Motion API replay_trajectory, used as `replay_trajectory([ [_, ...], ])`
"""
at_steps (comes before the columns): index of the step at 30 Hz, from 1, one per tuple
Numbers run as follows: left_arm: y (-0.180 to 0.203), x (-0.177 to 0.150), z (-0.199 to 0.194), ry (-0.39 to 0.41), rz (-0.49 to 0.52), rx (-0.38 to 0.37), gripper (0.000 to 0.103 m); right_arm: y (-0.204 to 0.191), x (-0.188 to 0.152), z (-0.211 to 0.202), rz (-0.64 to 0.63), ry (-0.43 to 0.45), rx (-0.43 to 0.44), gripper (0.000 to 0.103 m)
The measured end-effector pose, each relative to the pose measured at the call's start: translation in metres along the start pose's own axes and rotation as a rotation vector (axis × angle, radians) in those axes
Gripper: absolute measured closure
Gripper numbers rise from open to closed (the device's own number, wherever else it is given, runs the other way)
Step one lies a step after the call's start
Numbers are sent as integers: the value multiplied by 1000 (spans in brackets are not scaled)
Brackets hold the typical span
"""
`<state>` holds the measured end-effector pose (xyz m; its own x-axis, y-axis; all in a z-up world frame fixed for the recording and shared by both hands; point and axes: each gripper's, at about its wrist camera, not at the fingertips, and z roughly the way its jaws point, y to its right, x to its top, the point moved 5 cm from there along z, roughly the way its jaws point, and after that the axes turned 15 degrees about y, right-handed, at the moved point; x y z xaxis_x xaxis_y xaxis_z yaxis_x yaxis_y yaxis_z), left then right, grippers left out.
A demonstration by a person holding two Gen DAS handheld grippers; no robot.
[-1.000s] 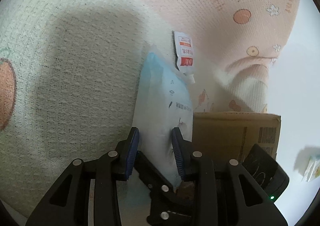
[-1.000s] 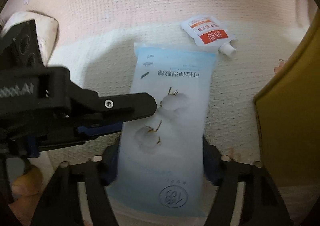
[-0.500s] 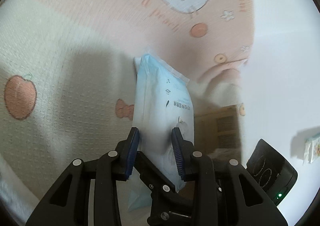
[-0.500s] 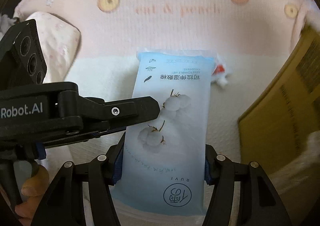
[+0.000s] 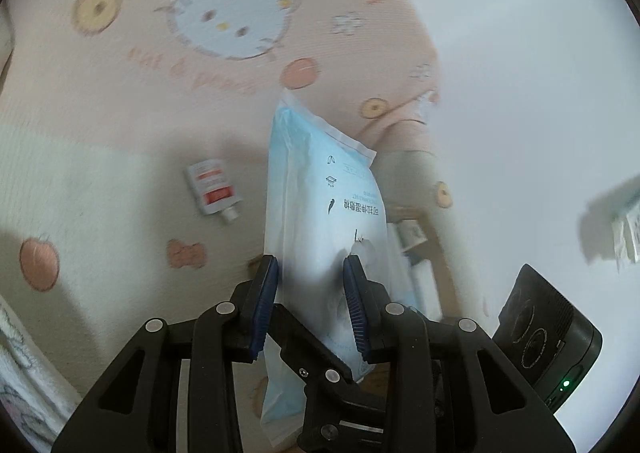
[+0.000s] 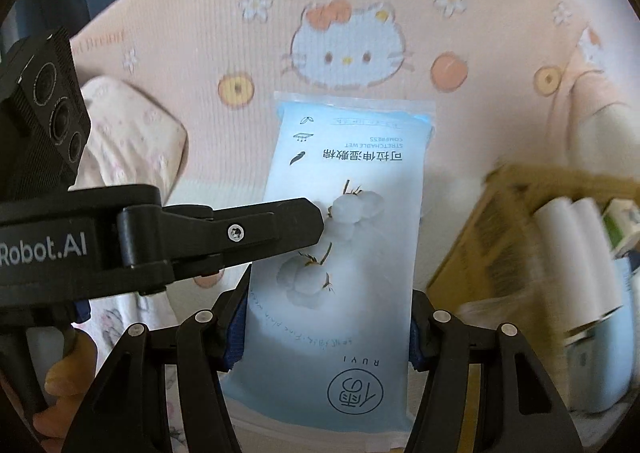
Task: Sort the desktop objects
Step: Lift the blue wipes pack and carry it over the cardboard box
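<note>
A light blue wet-compress pack with cotton pictures is held up off the bed by both grippers. My left gripper is shut on the pack across its flat faces, and it reaches in from the left in the right wrist view. My right gripper is shut on the pack's two side edges near its lower end. A small white and red spout pouch lies on the blanket below, left of the pack.
A pink and cream cartoon-cat blanket covers the surface. An open cardboard box at the right holds white rolls and other items; it also shows behind the pack in the left wrist view. A pale pillow lies at the left.
Both grippers have lifted the pack off the blanket and carried it up and toward the box. The spout pouch stayed on the blanket. The box's inside has come into view.
</note>
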<state>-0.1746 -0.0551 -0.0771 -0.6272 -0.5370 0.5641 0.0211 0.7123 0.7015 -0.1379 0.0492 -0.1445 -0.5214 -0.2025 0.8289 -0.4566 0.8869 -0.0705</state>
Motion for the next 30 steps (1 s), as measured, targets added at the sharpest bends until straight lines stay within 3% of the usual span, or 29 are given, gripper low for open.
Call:
replay_trajectory([
  [8,68,-10,19,-14,127,-73,67,37,34,-50,33,91,-78,45],
  [13,103,-33,35,-35,210,-113,67,71,45,-71,63,127,-129,45],
  [20,125,-68,56,-94,247,-127,67,105,34,-103,79,116,-177,45],
  [30,147,-84,75,-209,305,-133,66,136,16,-114,65,52,-214,45],
])
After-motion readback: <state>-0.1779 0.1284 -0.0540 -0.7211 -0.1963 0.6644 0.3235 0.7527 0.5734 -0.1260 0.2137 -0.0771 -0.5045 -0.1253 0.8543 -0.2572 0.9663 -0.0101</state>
